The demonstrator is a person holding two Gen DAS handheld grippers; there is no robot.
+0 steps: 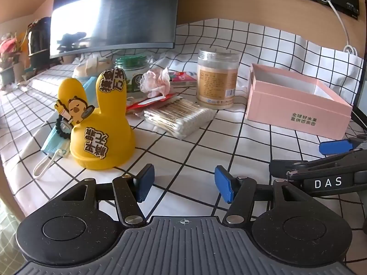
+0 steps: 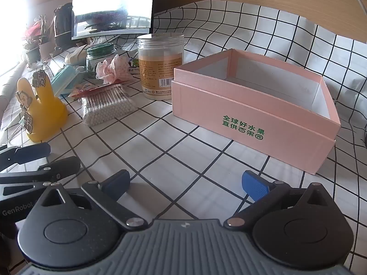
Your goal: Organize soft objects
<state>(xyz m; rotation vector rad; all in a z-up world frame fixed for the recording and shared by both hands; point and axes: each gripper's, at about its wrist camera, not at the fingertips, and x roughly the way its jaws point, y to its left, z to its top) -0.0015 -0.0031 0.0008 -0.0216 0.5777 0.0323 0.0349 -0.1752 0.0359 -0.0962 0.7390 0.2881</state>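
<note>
Both grippers are hovering low over the checked tablecloth (image 1: 229, 45) near the front edge of the tabletop, pointing down toward it.

Left gripper (image 1: 184, 184): jaws are standing wide apart, nothing between the blue pads (image 1: 145, 182), only bare cloth showing in the gap. Right gripper (image 2: 185, 186): jaws are also spread fully, holding nothing; one of its blue pads (image 2: 254, 184) is sitting just short of the near corner of the pink box (image 2: 252, 119). From the left wrist view the right gripper is showing at the right edge, just beside the left one.

Pink box is sitting open toward the right side of the tabletop, white inside, with nothing visible in the part of its interior that shows.

Soft items are lying in a cluster toward the left rear, in front of the monitor (image 1: 114, 13):
- pink lace scrunchie (image 1: 156, 81), resting against the green-lidded jar (image 1: 130, 68);
- blue face masks (image 1: 54, 142), lying partly behind the yellow rabbit-shaped holder (image 1: 101, 123), ear loop trailing toward the left edge;
- bag of cotton swabs (image 1: 179, 116), lying flat between the holder and the clear cotton swab canister (image 1: 216, 79).

The canister is standing upright, just left of the pink box. Potted plants (image 2: 34, 39) are standing at the far left corner.
</note>
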